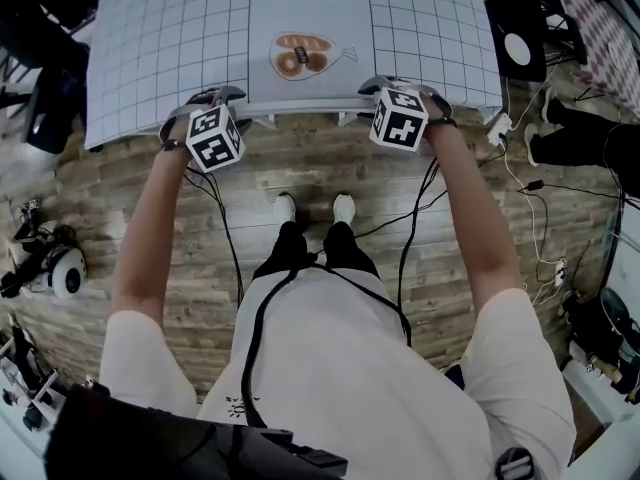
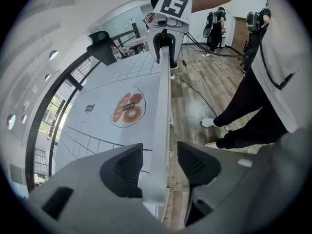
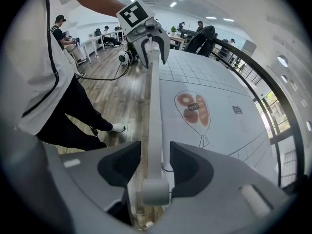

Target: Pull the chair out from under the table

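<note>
The chair is tucked under the table (image 1: 420,38), which has a grid cloth with a doughnut print. Only the pale top rail of the chair's back (image 1: 300,116) shows, running along the table's near edge. My left gripper (image 1: 208,108) points steeply down over the rail's left end. In the left gripper view the rail (image 2: 163,106) runs between the open jaws (image 2: 160,167), with a gap at the right pad. My right gripper (image 1: 400,93) stands over the rail's right end. Its jaws (image 3: 155,167) are open and straddle the rail (image 3: 155,106) without pressing on it.
The person's feet (image 1: 314,208) stand on the wooden floor just behind the rail, with cables (image 1: 225,238) trailing past them. A power strip (image 1: 498,128) lies at the table's right corner. Black gear (image 1: 45,263) sits at the left. A black office chair (image 2: 103,45) stands beyond the table.
</note>
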Demonstrator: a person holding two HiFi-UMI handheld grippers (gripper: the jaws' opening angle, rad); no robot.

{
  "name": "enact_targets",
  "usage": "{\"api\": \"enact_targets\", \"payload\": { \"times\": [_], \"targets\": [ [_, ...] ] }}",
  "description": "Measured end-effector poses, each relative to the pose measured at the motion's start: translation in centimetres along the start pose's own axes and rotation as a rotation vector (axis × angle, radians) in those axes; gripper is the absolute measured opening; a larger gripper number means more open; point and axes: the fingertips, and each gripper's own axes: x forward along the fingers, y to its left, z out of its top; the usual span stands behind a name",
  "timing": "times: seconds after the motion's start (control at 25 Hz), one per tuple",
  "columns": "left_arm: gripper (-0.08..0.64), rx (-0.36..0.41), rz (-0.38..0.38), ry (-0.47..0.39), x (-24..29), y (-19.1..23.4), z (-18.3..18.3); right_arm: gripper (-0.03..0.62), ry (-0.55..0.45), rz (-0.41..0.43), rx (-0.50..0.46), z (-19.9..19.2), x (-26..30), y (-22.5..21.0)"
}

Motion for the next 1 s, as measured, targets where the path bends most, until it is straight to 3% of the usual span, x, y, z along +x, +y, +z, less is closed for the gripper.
{"api": "enact_targets", "payload": {
  "times": [0.44, 0.56, 1.0],
  "targets": [
    [0.106, 0.078, -0.059, 0.079, 1.9, 0.0, -0.8, 0.151, 0.082, 0.052, -0.058, -0.7, 2.3, 0.2],
    [0.101, 0.082, -0.068, 0.084, 2.0, 0.0, -0.8, 0.09, 0.086, 0.044, -0.064, -0.8, 2.5, 0.2],
    [0.091, 0.094, -0.096, 0.086, 1.8, -0.6, -0.7, 0.081, 0.085, 0.04, -0.031, -0.8, 2.5, 0.0]
  ]
}}
